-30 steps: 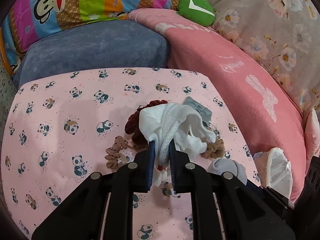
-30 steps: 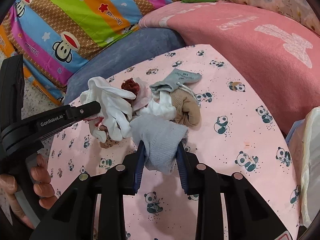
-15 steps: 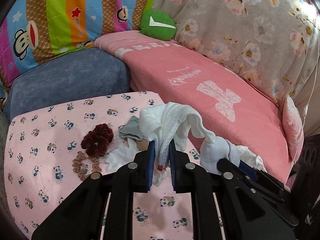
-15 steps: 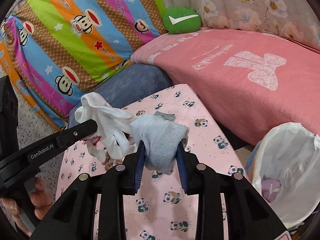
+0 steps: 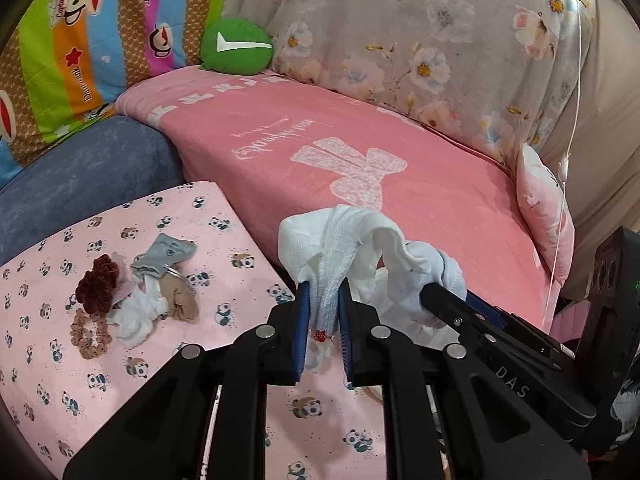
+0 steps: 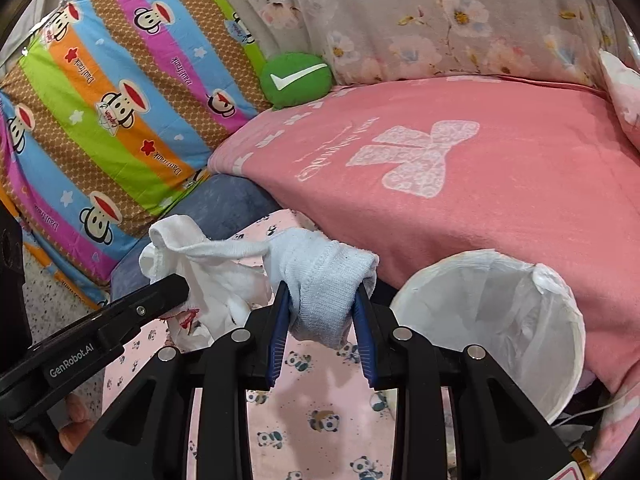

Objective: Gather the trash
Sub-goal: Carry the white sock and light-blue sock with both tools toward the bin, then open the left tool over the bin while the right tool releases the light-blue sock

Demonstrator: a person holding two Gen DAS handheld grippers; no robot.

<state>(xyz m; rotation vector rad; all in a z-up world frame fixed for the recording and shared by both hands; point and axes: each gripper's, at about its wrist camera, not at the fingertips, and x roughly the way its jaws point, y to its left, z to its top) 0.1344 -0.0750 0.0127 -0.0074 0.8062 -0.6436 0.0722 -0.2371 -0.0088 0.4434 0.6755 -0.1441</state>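
Left gripper clamps white sock; right gripper clamps grey sock. Bin right of right jaws, seemingly near empty; pile left of left jaws uncollected.

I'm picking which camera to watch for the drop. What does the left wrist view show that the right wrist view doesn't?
Only the left wrist view shows the items left on the panda-print cloth: a dark red scrunchie, a tan scrunchie, and a small pile of socks.

Only the right wrist view shows the white-lined trash bin, open and just right of the right gripper.

Both show the left gripper shut on a white sock, the right gripper shut on a light blue sock, and the pink blanket behind.
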